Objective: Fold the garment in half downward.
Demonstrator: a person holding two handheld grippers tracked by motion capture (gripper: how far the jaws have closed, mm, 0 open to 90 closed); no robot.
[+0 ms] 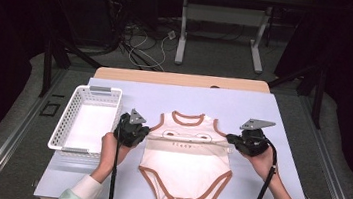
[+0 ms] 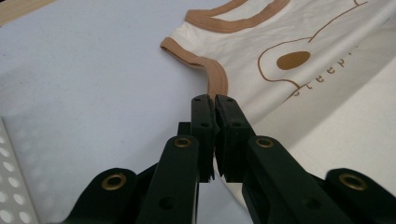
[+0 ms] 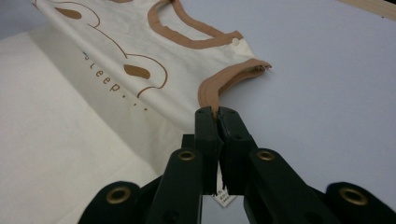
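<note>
A cream baby bodysuit (image 1: 184,168) with brown trim and a bear print lies flat on the pale blue mat (image 1: 248,110), neck away from me. My left gripper (image 1: 146,132) is shut on its left side edge just below the brown armhole band (image 2: 215,77). My right gripper (image 1: 231,139) is shut on the opposite side edge below the other armhole (image 3: 212,88). In the left gripper view the jaws (image 2: 215,101) pinch the cream cloth (image 2: 299,37). The right gripper view shows the same grip (image 3: 216,112) on the cloth (image 3: 107,42), with a small white label (image 3: 225,199) under the jaws. The chest band is slightly raised between the two grippers.
A white perforated basket (image 1: 68,117) stands on the mat's left, close to my left hand; its wall shows in the left gripper view (image 2: 9,200). The wooden table edge (image 1: 181,80) runs along the far side. Bare mat lies beyond the neckline and at the right.
</note>
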